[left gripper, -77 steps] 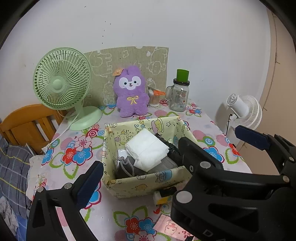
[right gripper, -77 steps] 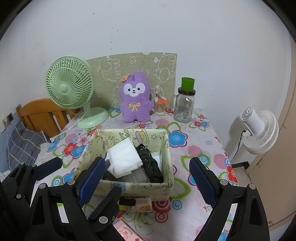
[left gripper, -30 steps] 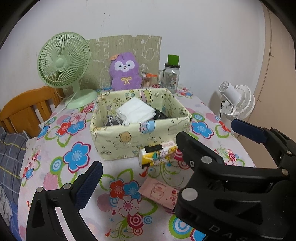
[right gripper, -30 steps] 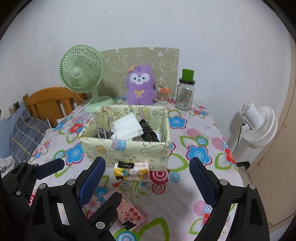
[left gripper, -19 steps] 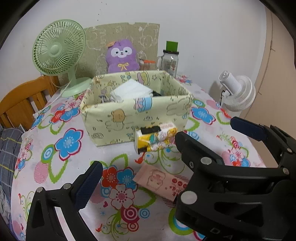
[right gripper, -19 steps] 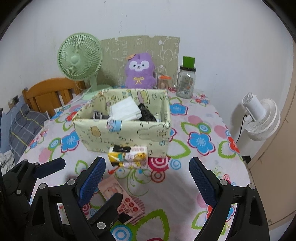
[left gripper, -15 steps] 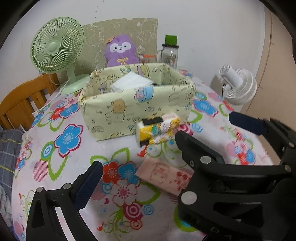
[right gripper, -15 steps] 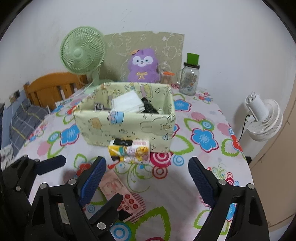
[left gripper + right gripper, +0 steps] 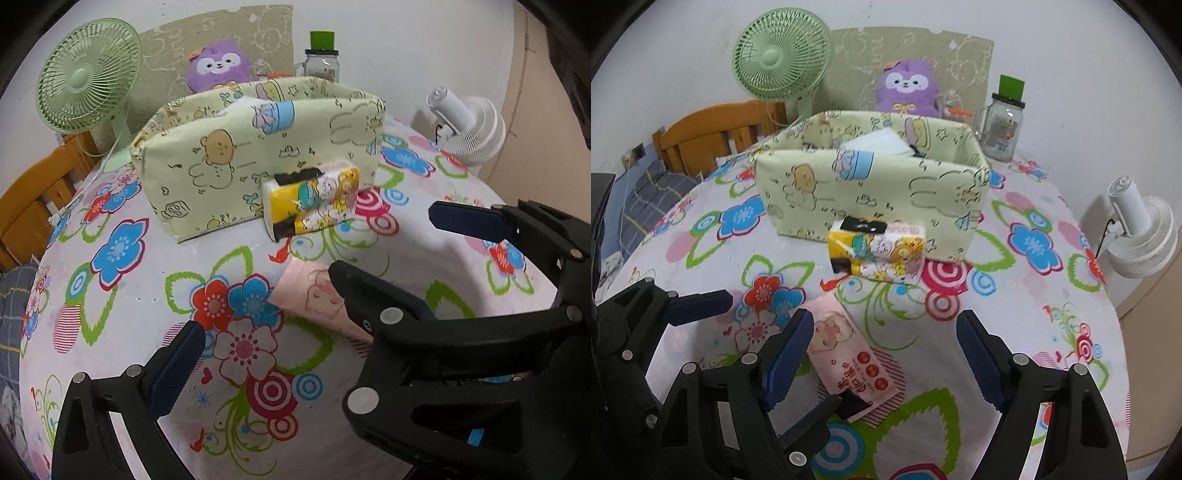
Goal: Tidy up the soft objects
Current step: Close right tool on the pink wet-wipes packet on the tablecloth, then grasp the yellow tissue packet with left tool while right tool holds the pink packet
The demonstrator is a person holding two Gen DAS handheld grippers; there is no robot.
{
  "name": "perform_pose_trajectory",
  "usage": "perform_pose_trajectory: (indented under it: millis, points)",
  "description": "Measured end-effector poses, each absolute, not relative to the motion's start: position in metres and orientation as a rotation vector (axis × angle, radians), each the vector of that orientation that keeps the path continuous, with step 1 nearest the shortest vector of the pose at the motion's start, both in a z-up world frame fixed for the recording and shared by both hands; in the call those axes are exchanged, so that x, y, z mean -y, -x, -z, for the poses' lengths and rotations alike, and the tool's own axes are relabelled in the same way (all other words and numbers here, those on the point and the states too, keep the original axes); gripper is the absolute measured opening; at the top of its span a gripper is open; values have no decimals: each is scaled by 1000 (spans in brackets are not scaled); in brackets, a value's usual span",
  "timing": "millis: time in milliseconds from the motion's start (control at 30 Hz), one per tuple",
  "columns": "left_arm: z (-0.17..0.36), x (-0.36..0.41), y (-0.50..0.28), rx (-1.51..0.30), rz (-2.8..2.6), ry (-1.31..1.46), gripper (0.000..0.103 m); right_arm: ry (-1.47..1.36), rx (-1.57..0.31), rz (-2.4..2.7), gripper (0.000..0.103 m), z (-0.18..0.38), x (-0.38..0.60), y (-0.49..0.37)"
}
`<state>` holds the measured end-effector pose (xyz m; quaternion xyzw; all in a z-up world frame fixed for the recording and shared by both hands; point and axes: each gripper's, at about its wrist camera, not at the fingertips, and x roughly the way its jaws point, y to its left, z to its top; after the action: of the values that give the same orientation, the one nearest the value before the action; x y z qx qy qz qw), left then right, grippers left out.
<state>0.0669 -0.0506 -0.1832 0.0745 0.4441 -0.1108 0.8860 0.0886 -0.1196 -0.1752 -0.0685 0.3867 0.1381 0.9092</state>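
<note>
With both grippers empty, left gripper (image 9: 314, 280) wide, right gripper (image 9: 882, 349) closing over the pink pack (image 9: 849, 354), we're mid-approach; next, pinch it for the fabric bin (image 9: 871, 192).

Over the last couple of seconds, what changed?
Both grippers came down from above the fabric bin to low over the table in front of it. The right gripper now straddles the pink tissue packet, jaws closing, not yet touching it. The left gripper is open and empty. Bin, yellow tissue pack and pink packet have not moved.
</note>
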Motion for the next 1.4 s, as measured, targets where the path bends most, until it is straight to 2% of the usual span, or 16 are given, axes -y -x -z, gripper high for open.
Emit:
perform_pose_trajectory:
  millis: [533,633,833,967,1233,1400]
  points:
    - [202,41,-66,-974,277,-198,103,165,-904,-353,81,201,108,-99]
    - [202,39,-66,-973,281,-195,103,159,-920,-365,76,203,107,-100]
    - [201,38,-60,-962,288,-205,103,172,-949,-375,74,208,102,-102]
    - [201,35,-61,-963,285,-190,103,186,-938,-369,59,207,100,-99]
    - [200,35,-61,-962,276,-210,103,175,-949,-380,58,207,100,-97]
    - [201,35,-63,-973,275,-187,103,181,-947,-351,45,207,102,-97]
